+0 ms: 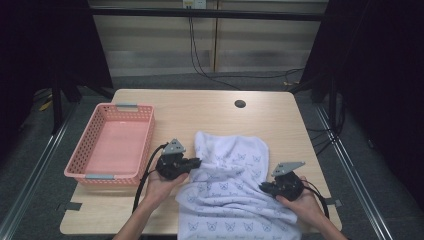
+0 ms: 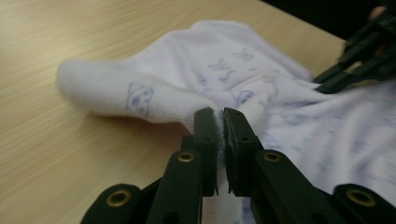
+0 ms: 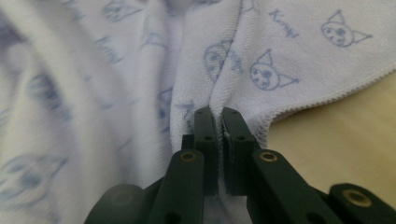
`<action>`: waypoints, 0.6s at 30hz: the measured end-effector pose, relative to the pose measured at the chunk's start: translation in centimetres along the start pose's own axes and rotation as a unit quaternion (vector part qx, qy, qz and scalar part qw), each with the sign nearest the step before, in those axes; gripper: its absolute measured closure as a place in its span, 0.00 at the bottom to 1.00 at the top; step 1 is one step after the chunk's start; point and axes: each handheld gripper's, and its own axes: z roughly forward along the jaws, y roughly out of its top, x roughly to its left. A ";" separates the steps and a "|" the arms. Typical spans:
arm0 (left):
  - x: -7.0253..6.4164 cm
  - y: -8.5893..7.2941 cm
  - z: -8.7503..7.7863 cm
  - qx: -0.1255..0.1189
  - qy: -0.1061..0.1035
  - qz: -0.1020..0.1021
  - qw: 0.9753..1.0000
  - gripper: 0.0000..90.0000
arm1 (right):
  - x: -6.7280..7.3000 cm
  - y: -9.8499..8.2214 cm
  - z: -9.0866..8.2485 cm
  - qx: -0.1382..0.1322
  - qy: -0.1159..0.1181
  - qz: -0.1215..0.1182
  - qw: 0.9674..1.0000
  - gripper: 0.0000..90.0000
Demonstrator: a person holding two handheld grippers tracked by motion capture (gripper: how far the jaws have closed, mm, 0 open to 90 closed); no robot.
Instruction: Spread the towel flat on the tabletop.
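On the table's near right half lies the towel [image 1: 230,185], my left gripper [image 2: 220,122] and right gripper [image 3: 218,119] both pinching thin edge folds that could slip if tugged unevenly.

- The high view is looking forward and down from above the person's side, taking in the whole table [image 1: 280,120], with the pink basket [image 1: 111,145] at about 9 o'clock.
- The left gripper view is sitting low and very near, looking along its own jaws across the white towel [image 2: 261,70] toward the other gripper at 2 o'clock.
- The right gripper view is peering closely at the same towel's hemmed edge.
- All three views are sharing the towel and the tabletop.
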 end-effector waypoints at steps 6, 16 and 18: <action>-4.4 -2.4 -0.5 0.054 -0.065 0.029 0.996 0.94 | 3.3 -1.7 -1.6 0.023 0.031 -0.017 0.999 0.95; 0.2 -2.0 -1.3 0.008 -0.027 -0.048 0.998 0.65 | -0.4 0.6 -3.4 -0.068 -0.023 0.025 0.997 0.67; 0.8 -1.7 -0.8 0.011 -0.026 -0.055 0.998 0.64 | -1.4 1.3 -3.2 -0.069 -0.037 0.029 0.997 0.65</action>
